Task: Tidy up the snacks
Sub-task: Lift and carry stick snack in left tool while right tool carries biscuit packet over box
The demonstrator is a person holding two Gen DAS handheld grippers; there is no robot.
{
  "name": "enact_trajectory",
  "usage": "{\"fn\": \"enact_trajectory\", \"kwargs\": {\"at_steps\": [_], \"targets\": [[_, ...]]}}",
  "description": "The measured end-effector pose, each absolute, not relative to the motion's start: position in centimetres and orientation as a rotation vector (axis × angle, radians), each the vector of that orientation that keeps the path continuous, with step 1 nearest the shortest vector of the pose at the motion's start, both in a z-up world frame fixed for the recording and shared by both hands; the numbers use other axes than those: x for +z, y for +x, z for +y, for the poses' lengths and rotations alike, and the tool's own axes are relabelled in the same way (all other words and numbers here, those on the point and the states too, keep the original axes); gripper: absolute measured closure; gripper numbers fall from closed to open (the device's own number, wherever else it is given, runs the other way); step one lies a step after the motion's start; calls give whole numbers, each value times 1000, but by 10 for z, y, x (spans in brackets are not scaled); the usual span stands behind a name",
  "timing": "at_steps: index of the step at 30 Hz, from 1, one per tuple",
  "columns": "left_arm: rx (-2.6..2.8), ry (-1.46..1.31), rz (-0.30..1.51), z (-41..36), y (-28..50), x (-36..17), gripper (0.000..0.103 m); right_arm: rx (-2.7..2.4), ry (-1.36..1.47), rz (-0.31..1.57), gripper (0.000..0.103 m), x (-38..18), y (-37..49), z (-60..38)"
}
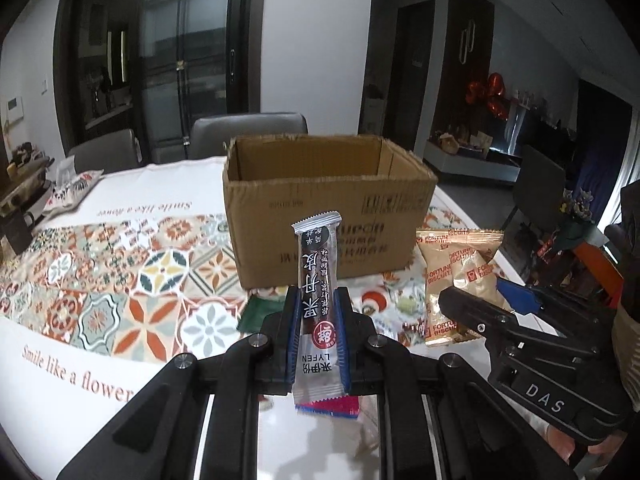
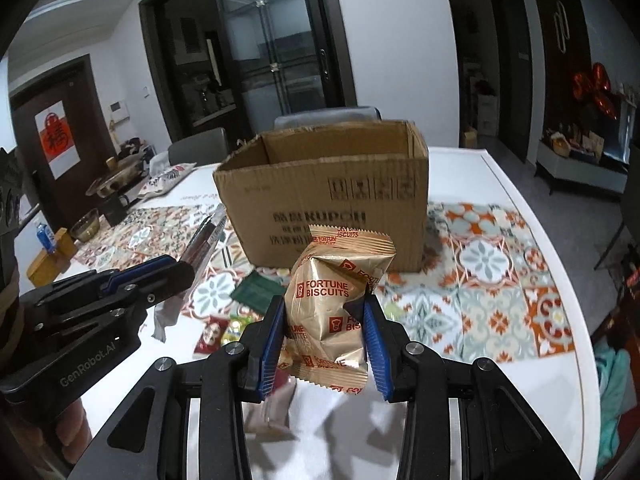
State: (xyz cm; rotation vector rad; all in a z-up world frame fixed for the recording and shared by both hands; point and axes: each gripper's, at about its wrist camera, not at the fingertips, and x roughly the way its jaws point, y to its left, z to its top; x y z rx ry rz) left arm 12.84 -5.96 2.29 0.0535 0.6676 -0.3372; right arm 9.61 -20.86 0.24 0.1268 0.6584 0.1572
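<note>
Gripping: left claw (image 1: 316,300) shut on fruit-leather bar (image 1: 317,272), right claw (image 2: 325,312) on biscuit pkt (image 2: 332,308).

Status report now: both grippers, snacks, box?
Left gripper shut on dark snack bar. Right gripper shut on Fortune Biscuits pack. Cardboard box open ahead, unobstructed.

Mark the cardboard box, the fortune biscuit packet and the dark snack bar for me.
cardboard box (image 1: 320,208): left wrist view, front wall.
fortune biscuit packet (image 2: 328,312): right wrist view, middle of the gold wrapper between the pads.
dark snack bar (image 1: 318,288): left wrist view, middle of the wrapper.
</note>
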Motion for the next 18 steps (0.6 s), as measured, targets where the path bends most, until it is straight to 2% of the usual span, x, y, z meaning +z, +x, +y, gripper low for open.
{"fn": "enact_trajectory", "kwargs": {"at_steps": [18], "targets": [[-377, 126, 545, -70, 180, 85, 86, 161, 124, 520, 63, 73, 149, -219]]}}
